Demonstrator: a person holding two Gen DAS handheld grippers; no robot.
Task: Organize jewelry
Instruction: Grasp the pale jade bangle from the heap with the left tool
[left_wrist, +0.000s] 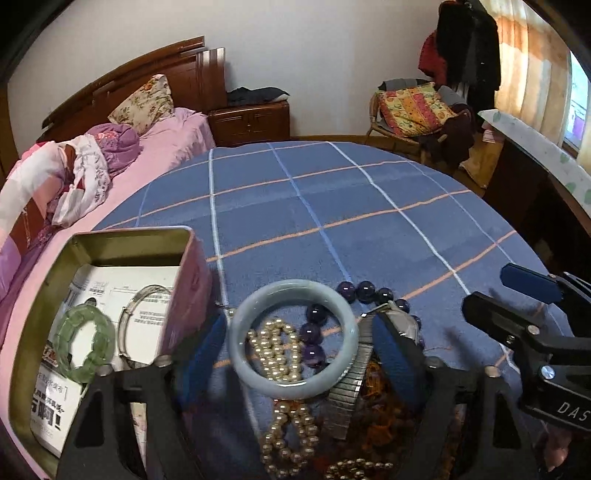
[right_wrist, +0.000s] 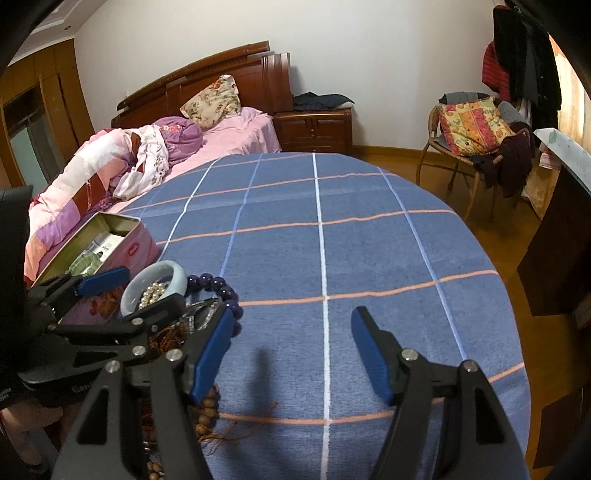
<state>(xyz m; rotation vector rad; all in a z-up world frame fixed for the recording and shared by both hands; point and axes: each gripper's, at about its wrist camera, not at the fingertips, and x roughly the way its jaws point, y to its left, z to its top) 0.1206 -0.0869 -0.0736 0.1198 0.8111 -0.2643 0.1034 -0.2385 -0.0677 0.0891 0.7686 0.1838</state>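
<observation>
Blue checked tablecloth (left_wrist: 332, 206), woven, with white and orange lines: fills the centre of both views and bears all items.

Pink rectangular metal tin (left_wrist: 192, 258), lid off, lower left of the left wrist view. It is lined with a printed white leaflet (left_wrist: 147, 295) whose Chinese text is too small to read. Two pieces are already stored inside: a translucent green segmented bracelet (left_wrist: 86, 341) and a thin silver wire bangle (left_wrist: 147, 295).

Jewelry pile, lower centre of the left wrist view, not yet sorted: a pale grey-green jade bangle (left_wrist: 293, 338) lying over a cream pearl strand (left_wrist: 284, 373), a dark purple round-bead bracelet (left_wrist: 365, 291), and a steel expansion-band wristwatch (left_wrist: 354, 376). Brown wooden beads (right_wrist: 207, 410) are seen at lower left of the right wrist view.

Left gripper (left_wrist: 299, 350): jaws spread wide, straddling the jade bangle without closing on it.

Right gripper (right_wrist: 291, 354): jaws wide, nothing held, over bare cloth. "DAS" is legible on its body at the right edge.

Progress is judged early: two pieces stored, at least five outstanding.
</observation>
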